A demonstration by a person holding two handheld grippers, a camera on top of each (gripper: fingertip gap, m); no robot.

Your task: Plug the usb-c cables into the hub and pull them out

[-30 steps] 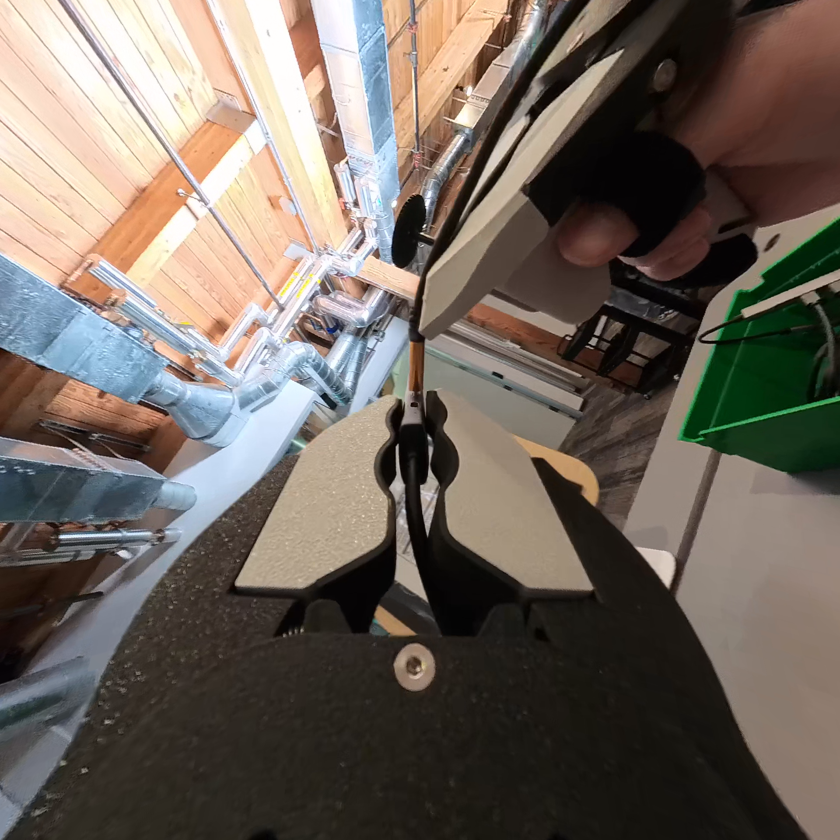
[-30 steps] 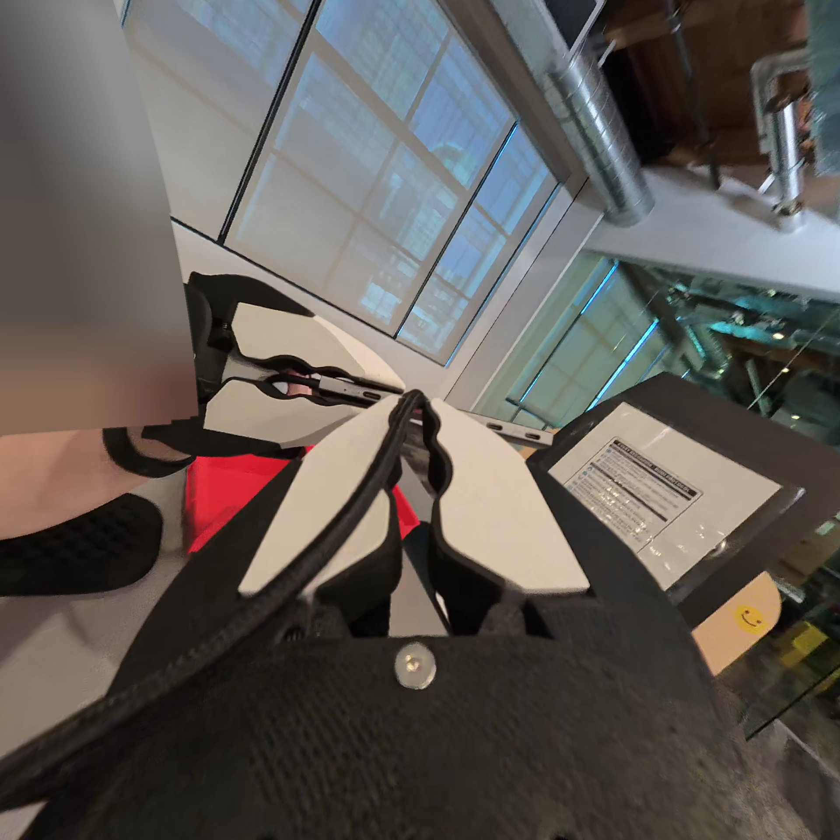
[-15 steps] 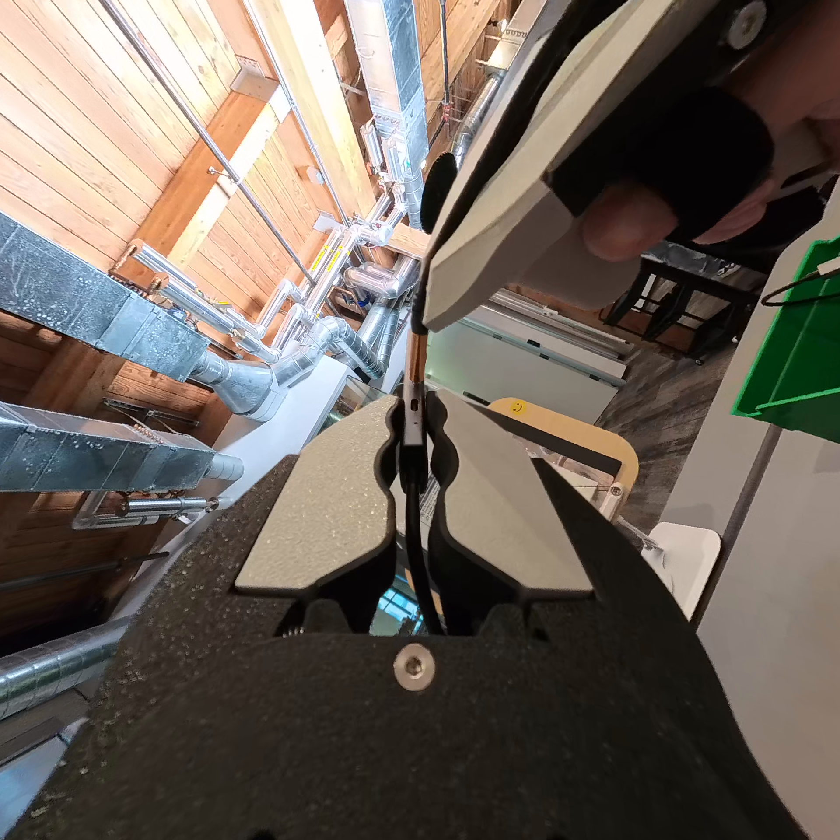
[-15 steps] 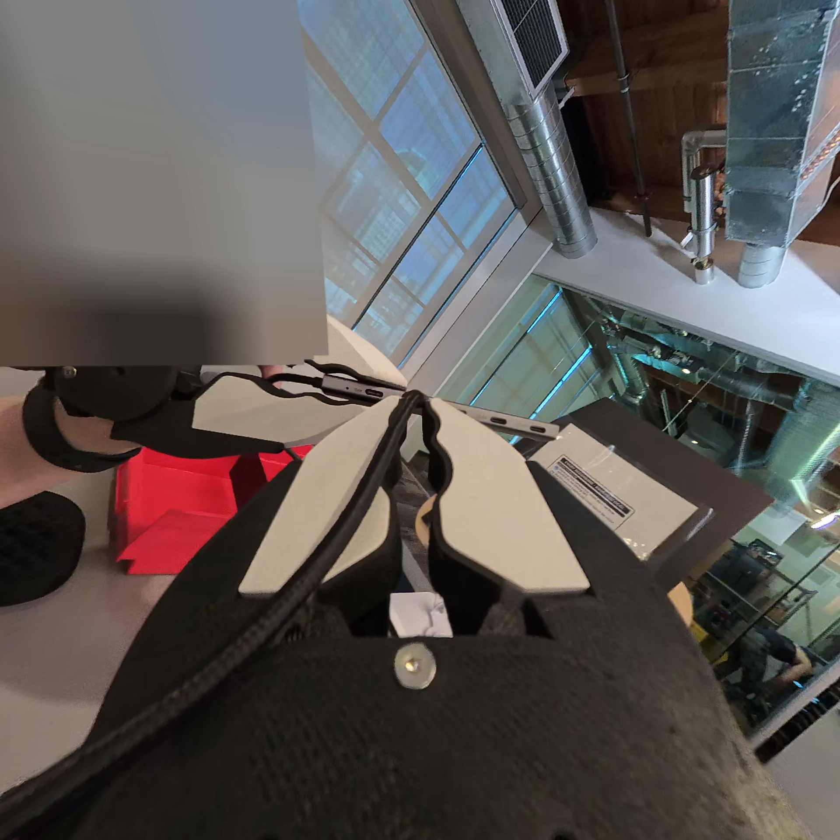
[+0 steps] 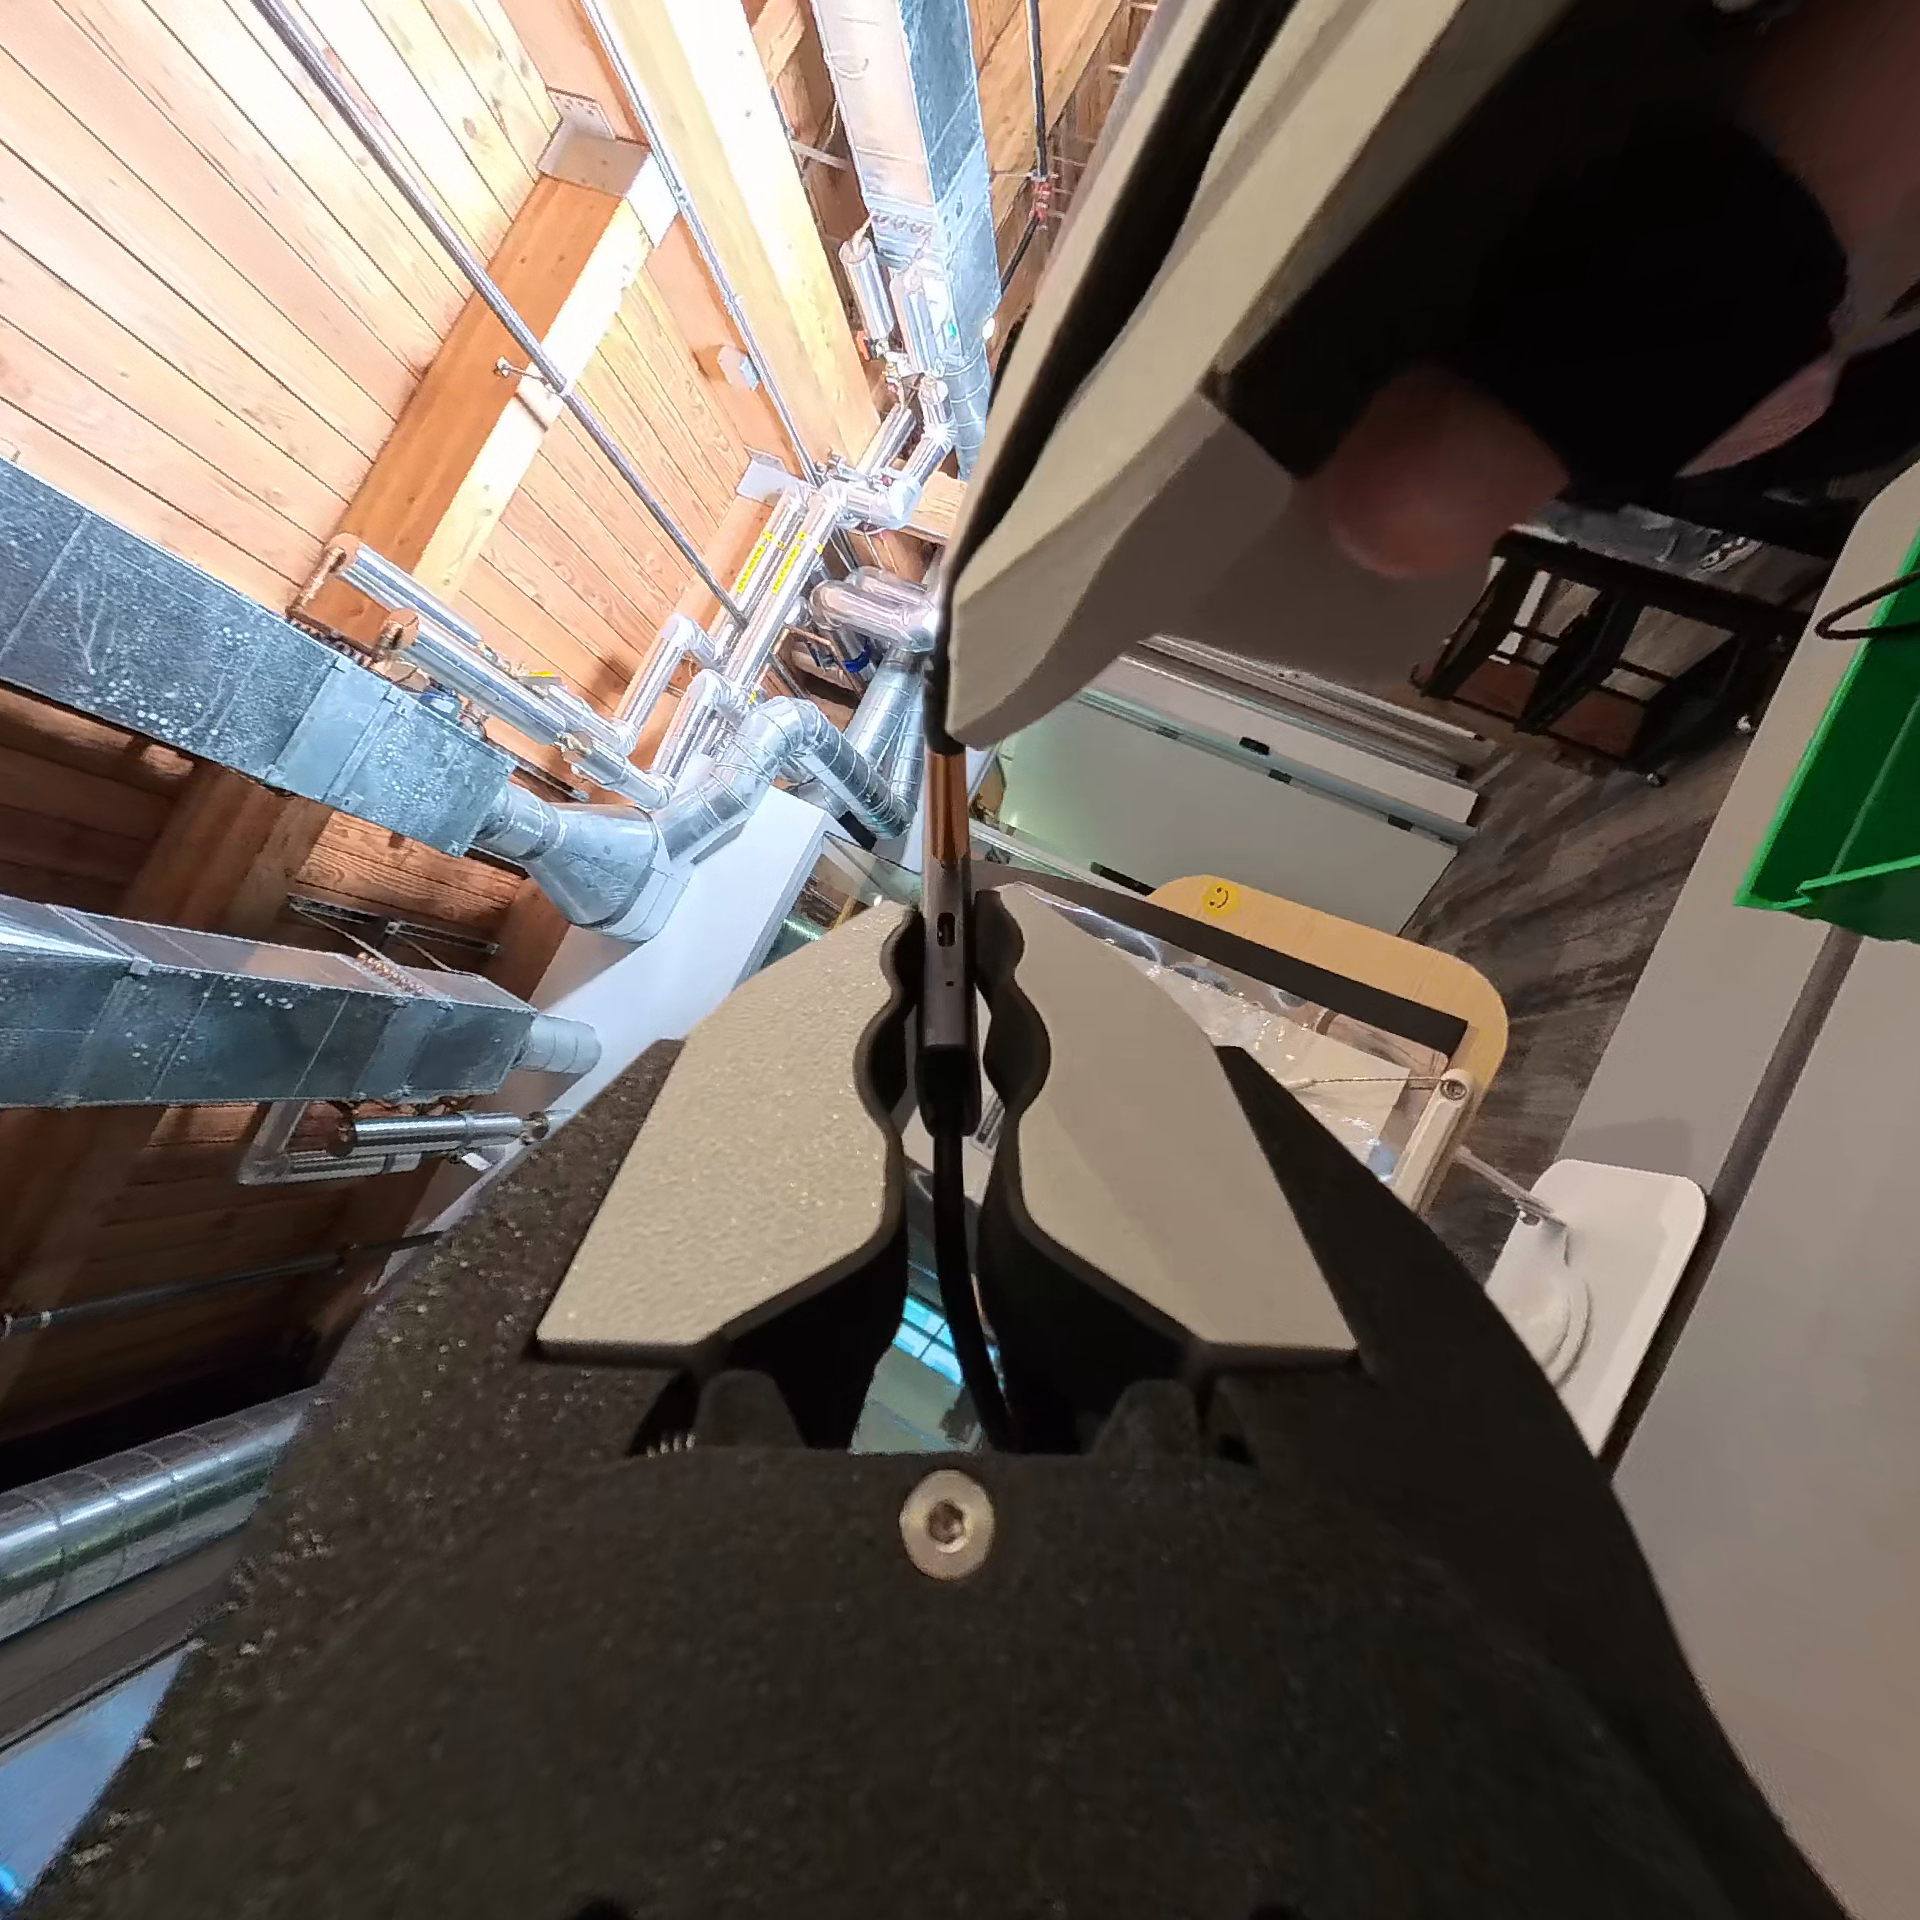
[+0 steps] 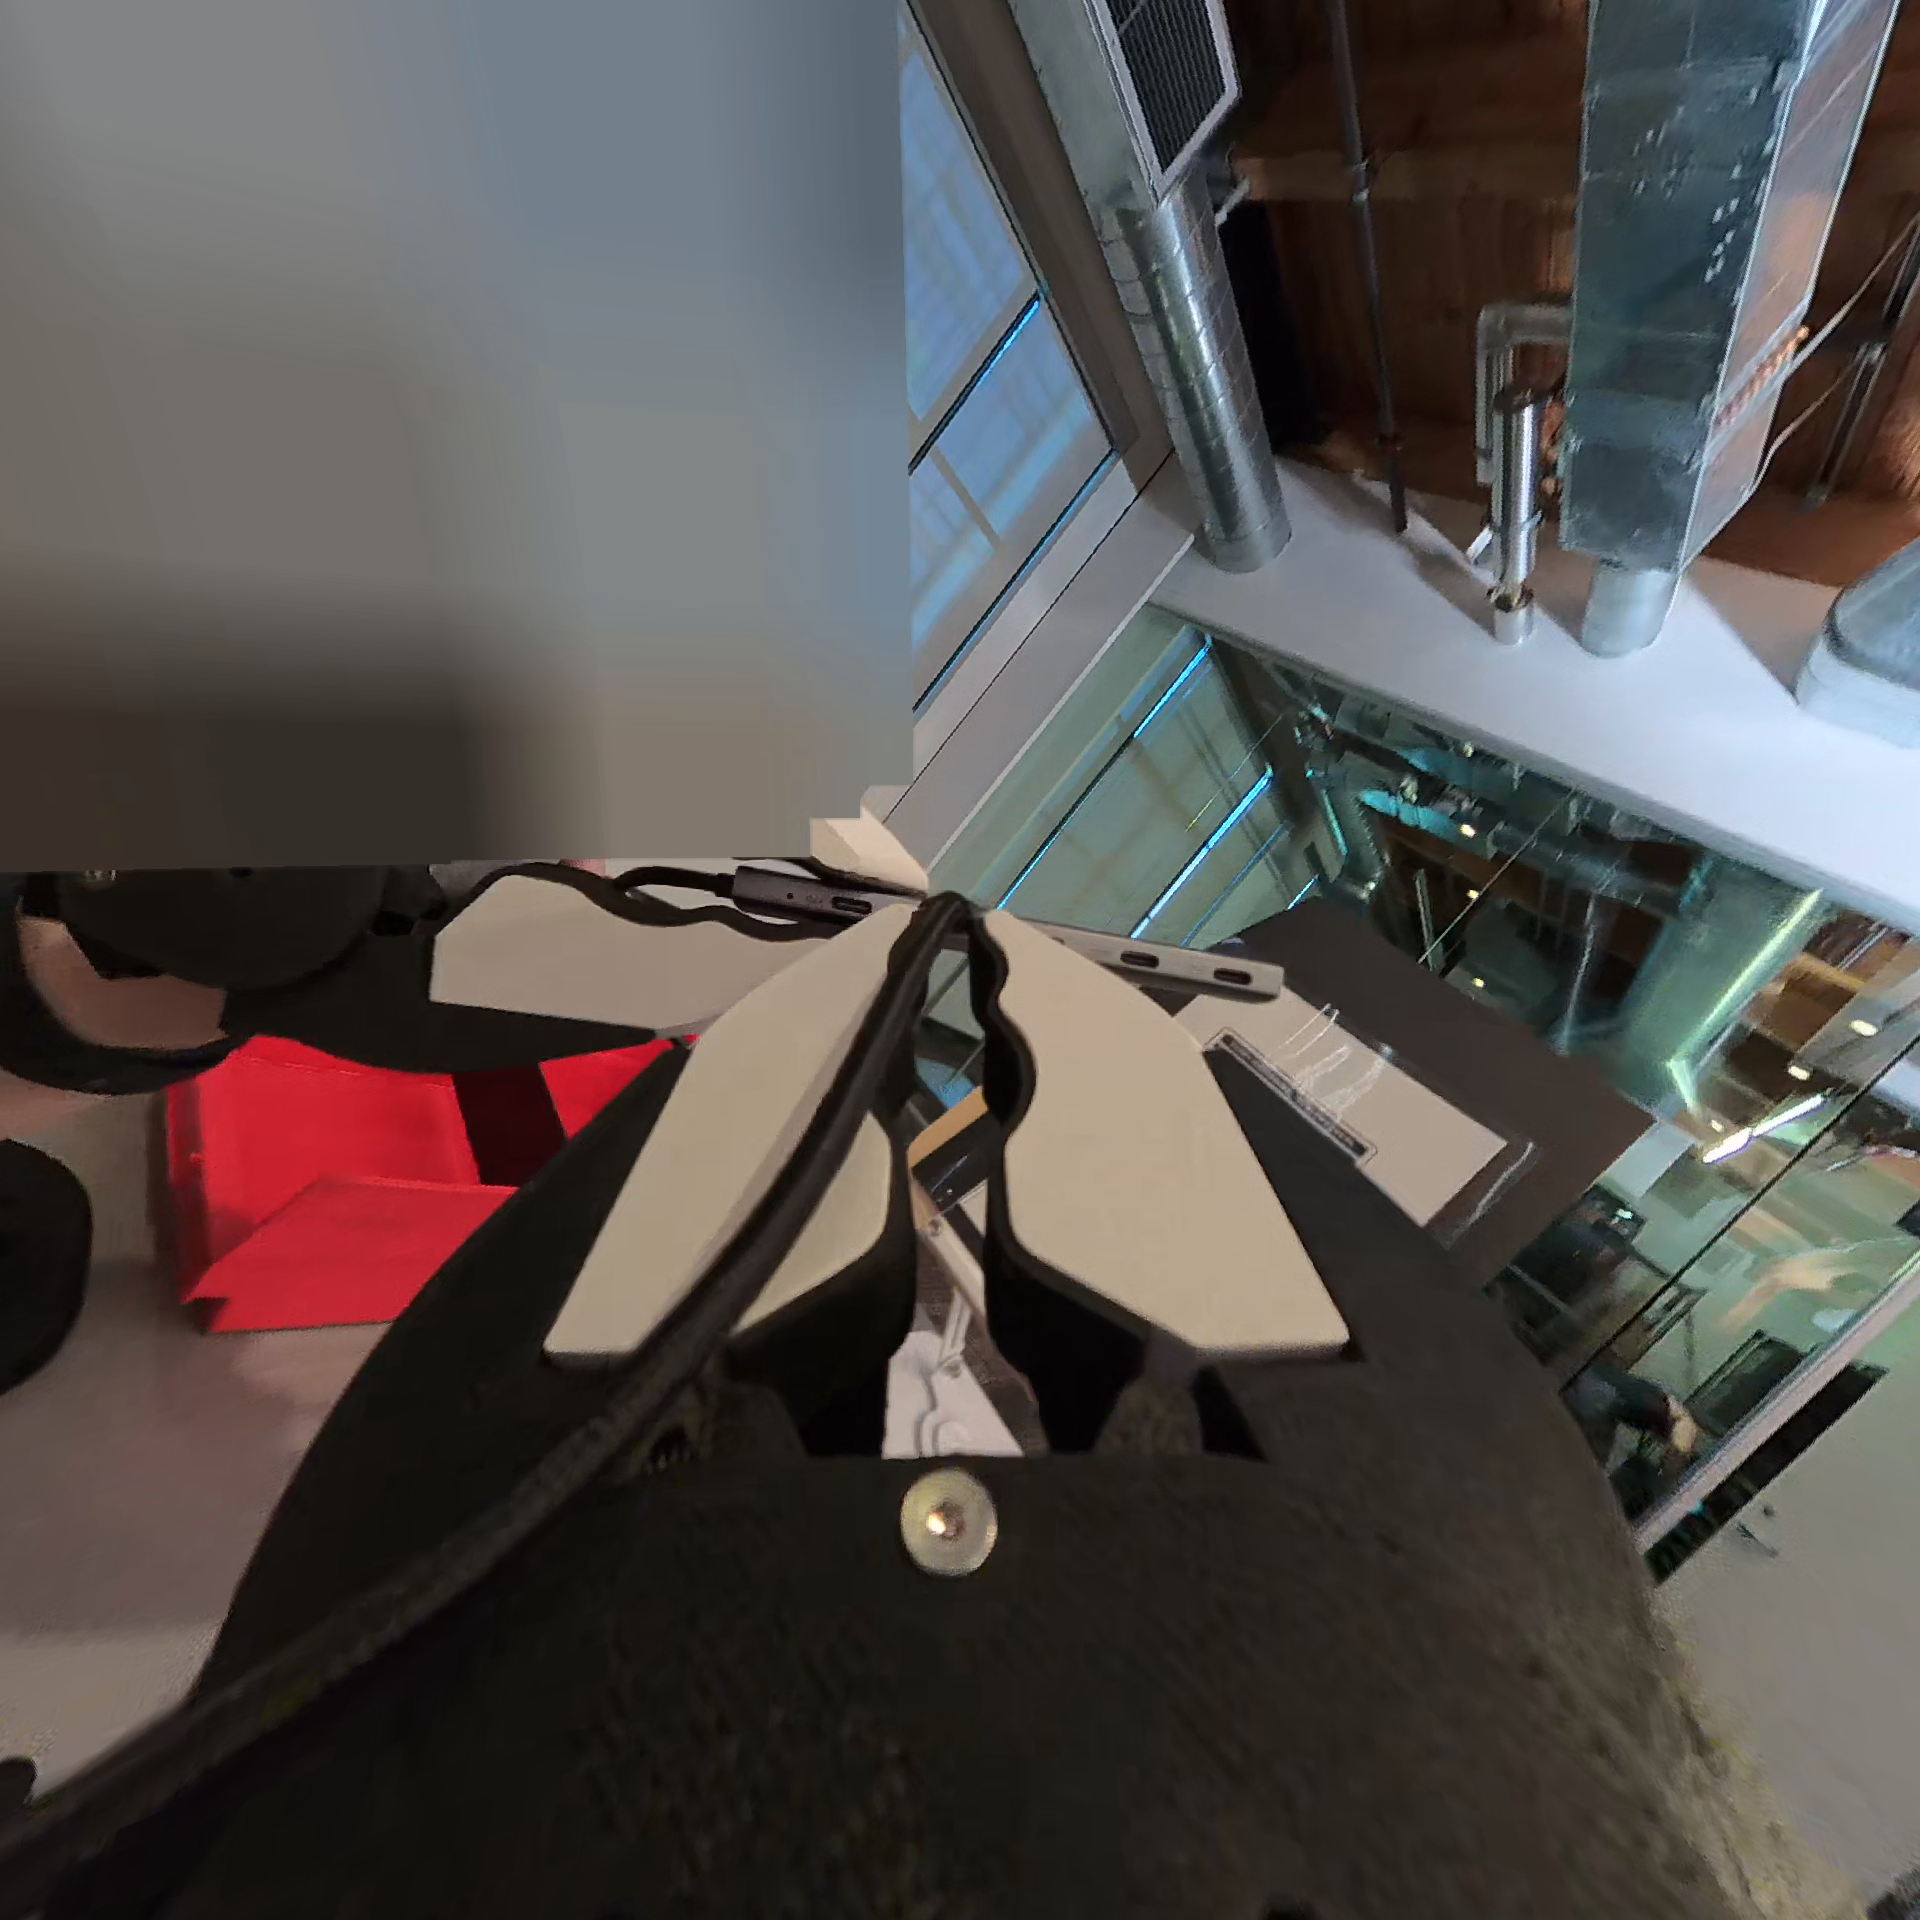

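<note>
My left gripper (image 5: 948, 920) is shut on the slim grey hub (image 5: 943, 977), seen edge-on, with the hub's own black lead running down between the fingers. My right gripper (image 6: 943, 916) is shut on a black braided usb-c cable (image 6: 810, 1132) that trails back over its left finger. Its tips sit against the side of the hub (image 6: 1195, 966), which reaches out to the right with two empty ports showing. The cable's plug is hidden behind the tips, so I cannot tell whether it is seated. In the left wrist view the right gripper (image 5: 951, 722) meets the hub from above.
A green bin (image 5: 1849, 810) stands on the grey table (image 5: 1766, 1403) at the right. A red bin (image 6: 343, 1174) sits on the table behind the left gripper's finger (image 6: 582, 966). A black board with a sheet (image 6: 1382, 1091) stands beyond. Both grippers' tips are close together, under 4 cm apart.
Both grippers have swung and tilted together, so the backgrounds have shifted. The right gripper looms larger and closer in the left wrist view. Both grips are unchanged.
</note>
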